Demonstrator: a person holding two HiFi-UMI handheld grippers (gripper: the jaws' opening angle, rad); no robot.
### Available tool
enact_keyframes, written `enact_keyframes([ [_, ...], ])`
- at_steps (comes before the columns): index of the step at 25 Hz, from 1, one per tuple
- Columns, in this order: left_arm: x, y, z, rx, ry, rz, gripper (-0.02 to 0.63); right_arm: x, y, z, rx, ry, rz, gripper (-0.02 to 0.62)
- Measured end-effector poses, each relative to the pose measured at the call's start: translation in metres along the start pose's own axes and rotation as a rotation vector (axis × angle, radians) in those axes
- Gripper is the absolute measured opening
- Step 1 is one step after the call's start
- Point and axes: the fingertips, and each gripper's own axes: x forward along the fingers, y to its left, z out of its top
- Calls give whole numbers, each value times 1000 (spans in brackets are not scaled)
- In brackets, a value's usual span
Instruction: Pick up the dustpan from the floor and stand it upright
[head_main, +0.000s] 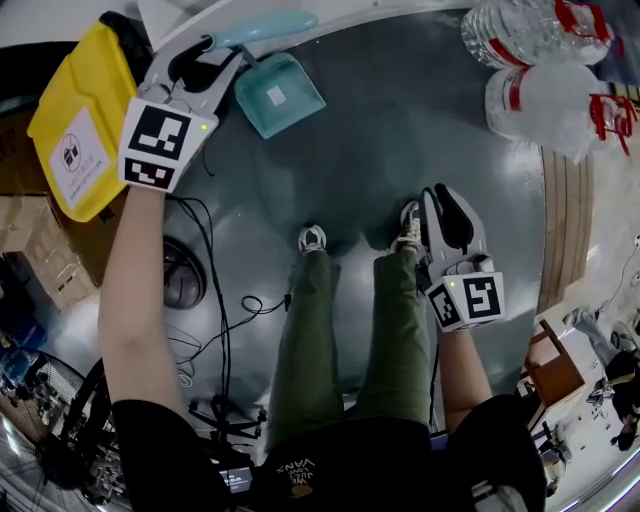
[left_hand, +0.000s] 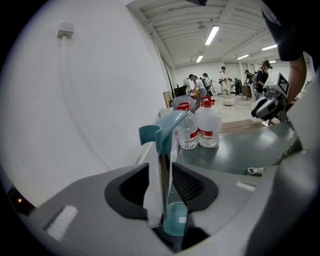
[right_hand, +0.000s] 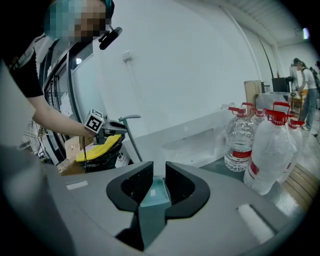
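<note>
My left hand-held gripper clamps the teal dustpan by its raised handle, pan down on the floor (my right hand-held gripper hangs empty, jaws slightly apart, well away).

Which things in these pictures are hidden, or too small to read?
- Head view: print on the dustpan sticker and the yellow bag label, too small.
- Left gripper view: most of the dustpan's scoop, hidden behind the left gripper, whose jaws clamp the handle.
- Head view: whether the scoop touches the floor, unclear from above.

White wall, grey-green floor
</note>
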Motion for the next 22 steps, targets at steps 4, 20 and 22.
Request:
enact_keyframes([
  [4,-15,-5,6,-61,-6,37,169,-5,7,21,-2,-21,35,75],
  [20,-190,-48,106,-359,-195,295,169,-65,96,182,-131,-131,264,74],
  [22,-209,-52,124,-363,-223,333,169,-70,106,204,-164,-158,295,74],
])
